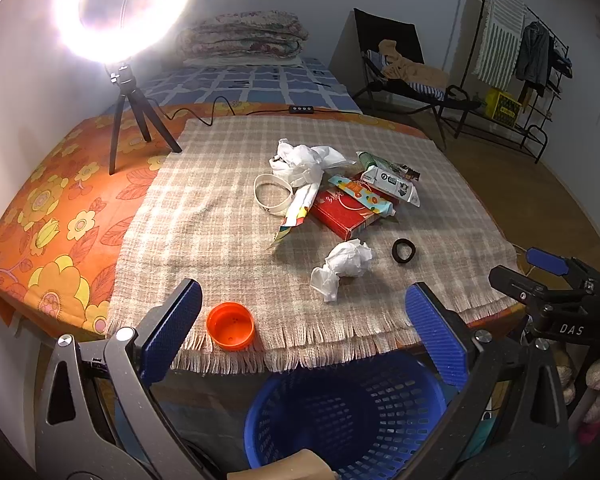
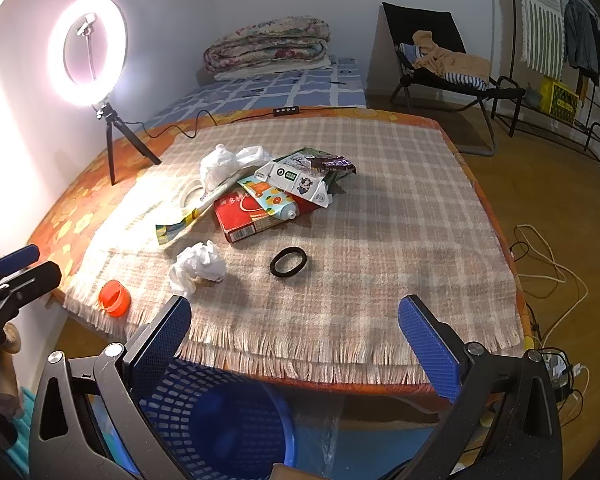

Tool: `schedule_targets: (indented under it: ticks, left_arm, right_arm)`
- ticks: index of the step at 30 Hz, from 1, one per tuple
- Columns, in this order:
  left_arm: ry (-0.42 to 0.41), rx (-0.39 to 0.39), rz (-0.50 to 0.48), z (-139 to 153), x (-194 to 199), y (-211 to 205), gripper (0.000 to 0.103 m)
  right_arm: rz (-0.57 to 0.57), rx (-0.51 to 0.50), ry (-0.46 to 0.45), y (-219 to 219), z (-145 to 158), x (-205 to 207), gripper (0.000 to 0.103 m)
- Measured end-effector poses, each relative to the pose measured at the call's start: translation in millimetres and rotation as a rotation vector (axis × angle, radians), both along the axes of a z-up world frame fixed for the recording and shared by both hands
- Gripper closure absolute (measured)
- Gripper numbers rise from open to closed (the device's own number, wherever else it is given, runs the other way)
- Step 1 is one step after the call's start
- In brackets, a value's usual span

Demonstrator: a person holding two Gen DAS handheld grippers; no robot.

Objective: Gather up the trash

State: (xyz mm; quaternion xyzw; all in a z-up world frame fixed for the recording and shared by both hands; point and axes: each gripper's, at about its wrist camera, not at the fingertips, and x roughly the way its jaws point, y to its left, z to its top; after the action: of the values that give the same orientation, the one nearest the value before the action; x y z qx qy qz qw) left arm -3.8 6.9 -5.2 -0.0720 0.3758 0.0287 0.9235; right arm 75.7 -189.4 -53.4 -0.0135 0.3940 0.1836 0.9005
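I am holding my left gripper (image 1: 304, 334) low over the near edge of the surface (image 1: 228, 208), its blue pads spread wide apart with nothing between them, and my right gripper (image 2: 294, 338) is hanging just the same way, jaws wide and empty, above the fringed edge of the plaid cloth (image 2: 380, 240). Going left to right, the ring light (image 2: 87, 50) is glaring on its small tripod at the far left corner, standing on the orange floral cover. Nearest my left gripper, an orange cap (image 1: 230, 331) is lying open side up right at the cloth's fringe. Farther in, a white band (image 1: 273, 193) is resting beside a bunched white plastic bag (image 1: 302, 160), with a long narrow wrapper (image 1: 296, 212) slanting out below them. A crumpled white tissue (image 1: 342, 266) is sitting alone, near the front of the pile. The red box (image 1: 346, 212) is lying flat with an orange-print tube (image 1: 362, 194) across it and a white printed pouch (image 1: 392, 182) leaning on its far side. To the right of the tissue, a black ring (image 1: 404, 251) is lying apart from everything else. Below the surface's near edge, the blue basket (image 1: 340, 412) is standing under my two grippers.
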Motion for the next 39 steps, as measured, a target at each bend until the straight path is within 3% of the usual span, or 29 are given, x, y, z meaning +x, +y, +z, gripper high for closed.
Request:
schedule_targets:
  ticks: [39]
  left_arm:
    - [0.001,-0.002,-0.002,-0.1,0.7,0.5,0.000]
  right_arm:
    - [0.016,0.012,0.016,3.5,-2.5,-0.1,0.000]
